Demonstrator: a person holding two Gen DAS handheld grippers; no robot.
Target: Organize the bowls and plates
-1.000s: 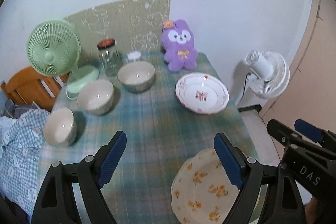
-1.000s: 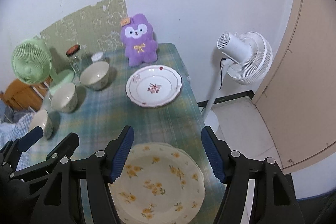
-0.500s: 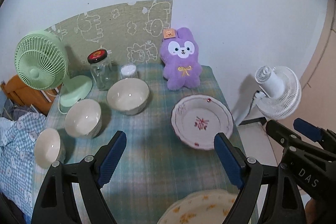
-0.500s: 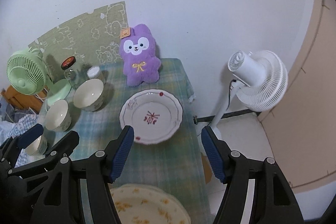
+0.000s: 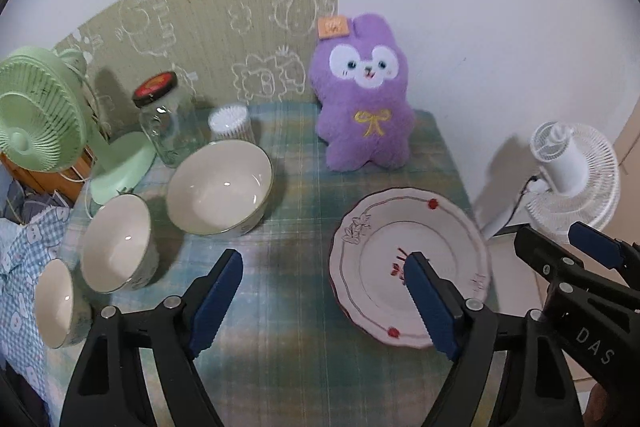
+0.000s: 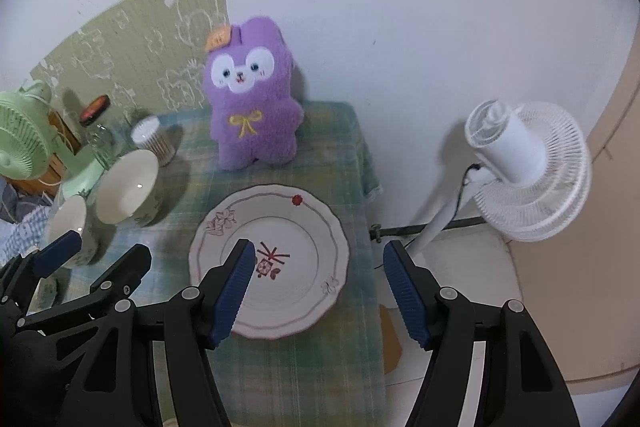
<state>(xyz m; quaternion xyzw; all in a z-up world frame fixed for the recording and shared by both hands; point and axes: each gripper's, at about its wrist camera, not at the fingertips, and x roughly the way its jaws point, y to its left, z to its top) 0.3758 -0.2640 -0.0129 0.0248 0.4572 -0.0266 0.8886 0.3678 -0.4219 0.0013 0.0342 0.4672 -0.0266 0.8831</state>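
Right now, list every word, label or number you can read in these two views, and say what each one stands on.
"DAS": white letters on the black arm of the right gripper, seen in the left wrist view.
Orange tag on the purple plush rabbit: carries marks, too small to read.
Red and black jar lid: a printed design, too blurred to read.
Plate: only a floral motif, no lettering.

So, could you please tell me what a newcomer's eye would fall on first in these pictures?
Probably the purple plush bunny sitting upright against the wall at the back of the checked tablecloth. Next, the white plate with red flowers in front of it, and three cream bowls lined up to its left.
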